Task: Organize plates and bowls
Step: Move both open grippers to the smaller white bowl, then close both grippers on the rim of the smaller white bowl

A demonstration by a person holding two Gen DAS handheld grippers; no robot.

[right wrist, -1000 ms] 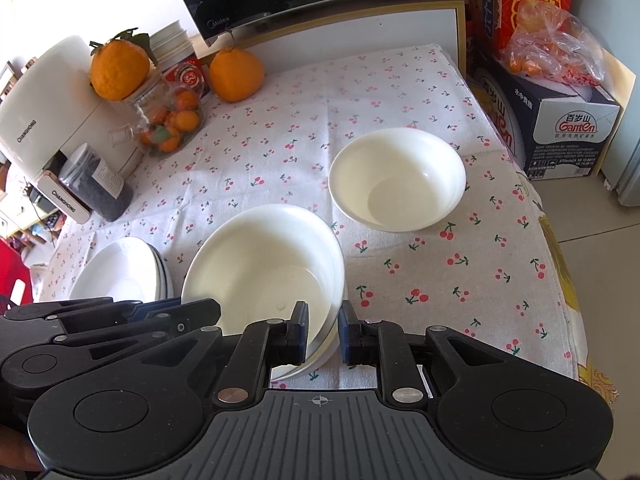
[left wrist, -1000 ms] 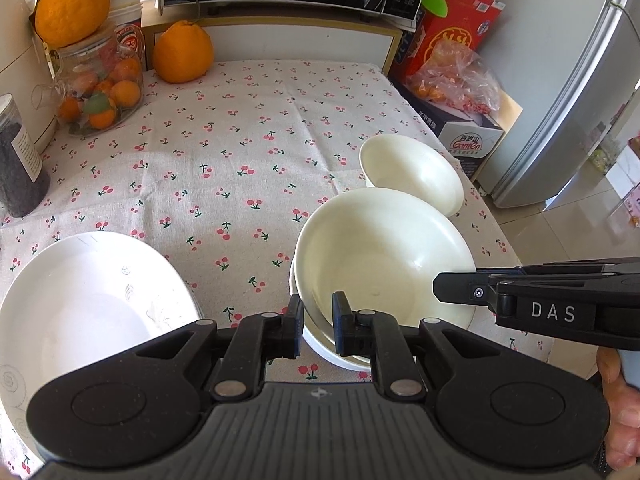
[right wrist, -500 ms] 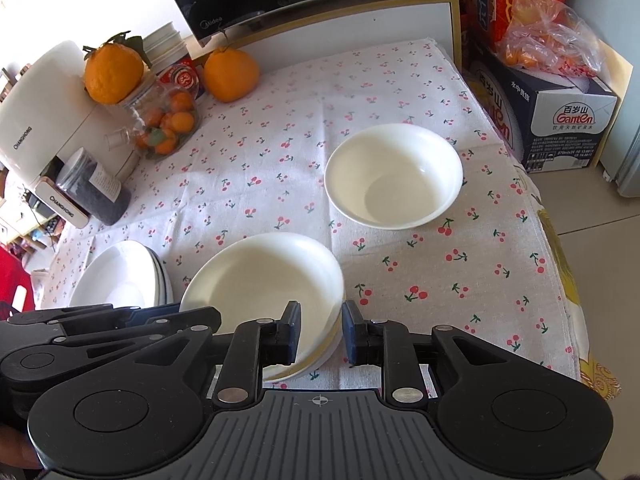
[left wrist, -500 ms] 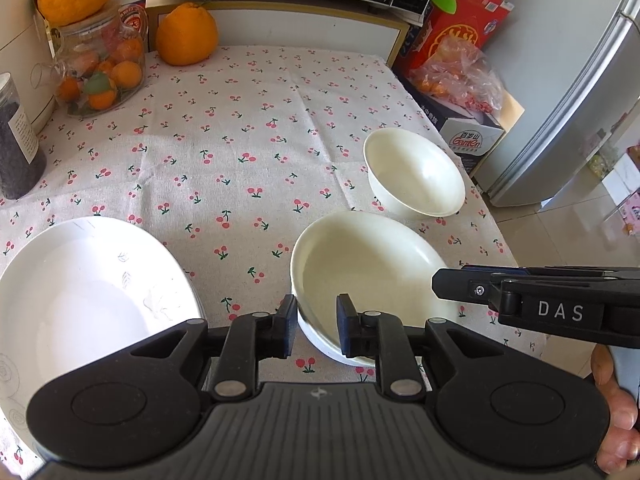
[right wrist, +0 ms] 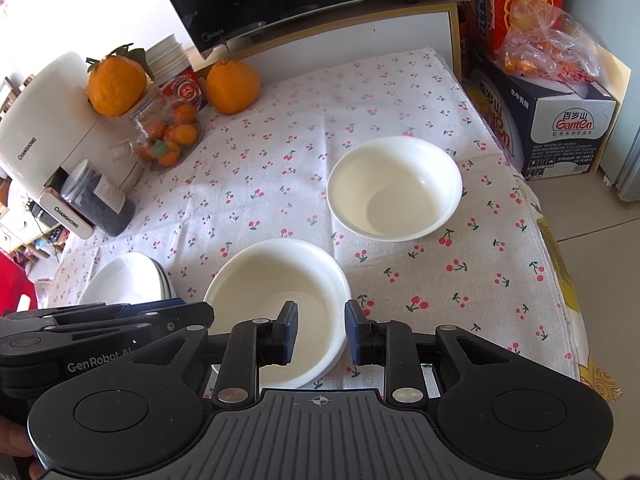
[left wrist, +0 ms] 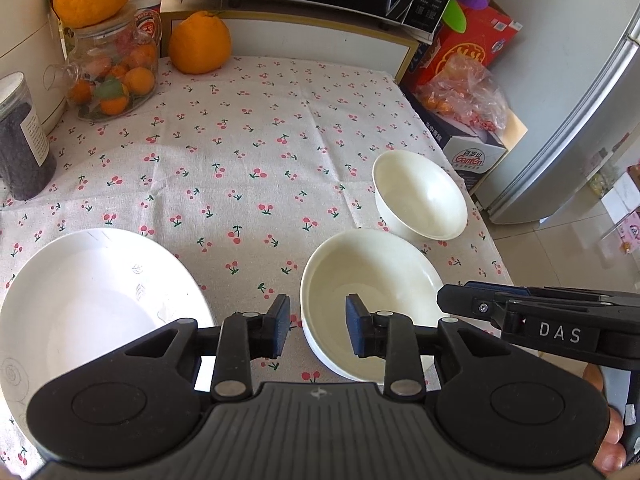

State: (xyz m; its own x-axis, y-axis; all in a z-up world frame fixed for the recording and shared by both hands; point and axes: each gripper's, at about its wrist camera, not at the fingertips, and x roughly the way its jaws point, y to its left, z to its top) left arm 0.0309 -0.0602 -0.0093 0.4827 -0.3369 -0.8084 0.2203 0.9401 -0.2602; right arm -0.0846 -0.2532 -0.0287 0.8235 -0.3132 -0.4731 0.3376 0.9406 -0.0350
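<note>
We note the table (right wrist: 280, 168) first, a broad flat top under a matte woven cloth printed with small cherries, creased in soft folds. At 9 o'clock in the left wrist view sits the stack of plates (left wrist: 88, 300), glossy white, wide and shallow, faint leaf marks on the top one; we judge that part of the sorting done, since the right wrist view shows several rims nested there. At 6 o'clock in both views lie the stacked bowls (right wrist: 280, 300), smooth cream glaze, round, the upper one seated inside a lower one whose rim shows as a second edge. One single bowl (right wrist: 394, 188) stands apart at 1 o'clock of that stack, deeper-walled, on a small foot, and we reckon it is what remains to be nested. The left gripper (left wrist: 318, 330) straddles the stack's left rim, its blue ribbed pads clear of the glaze and its jaws opening, so nothing is gripped. The right gripper (right wrist: 321, 332) straddles the right rim, pads parted with a gap either side, also holding nothing. Both look to us like a release after setting down. Hard glazed ware will slide and chip if pinched carelessly.
</note>
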